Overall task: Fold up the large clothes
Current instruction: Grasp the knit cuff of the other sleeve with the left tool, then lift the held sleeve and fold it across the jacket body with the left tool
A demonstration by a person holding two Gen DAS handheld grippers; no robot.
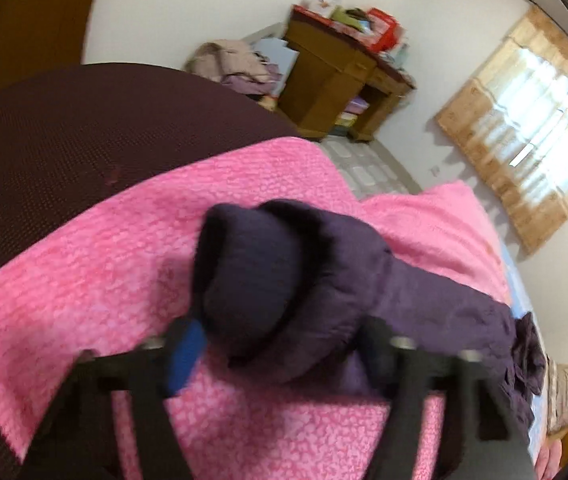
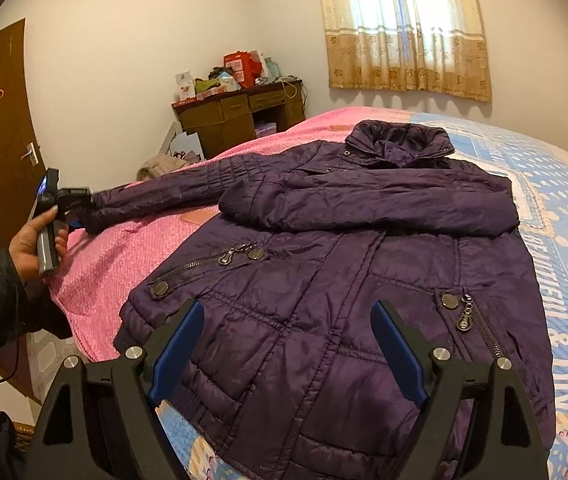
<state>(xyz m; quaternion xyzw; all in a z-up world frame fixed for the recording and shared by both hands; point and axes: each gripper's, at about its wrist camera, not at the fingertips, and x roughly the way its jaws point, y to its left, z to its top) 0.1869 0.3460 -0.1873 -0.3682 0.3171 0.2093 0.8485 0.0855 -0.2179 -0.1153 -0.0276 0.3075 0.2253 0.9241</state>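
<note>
Left claw (image 1: 280, 344) around jacket cuff (image 1: 244, 264)

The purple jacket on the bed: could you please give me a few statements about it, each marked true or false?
1. One sleeve of the jacket is folded across the chest. True.
2. The other sleeve is folded in too. False: it stretches out over the pink blanket, its cuff in the left claw.
3. The right claw is shut on the hem. False: its jaws stand open above the hem.
4. The collar lies at the end nearer the curtain. True.
</note>
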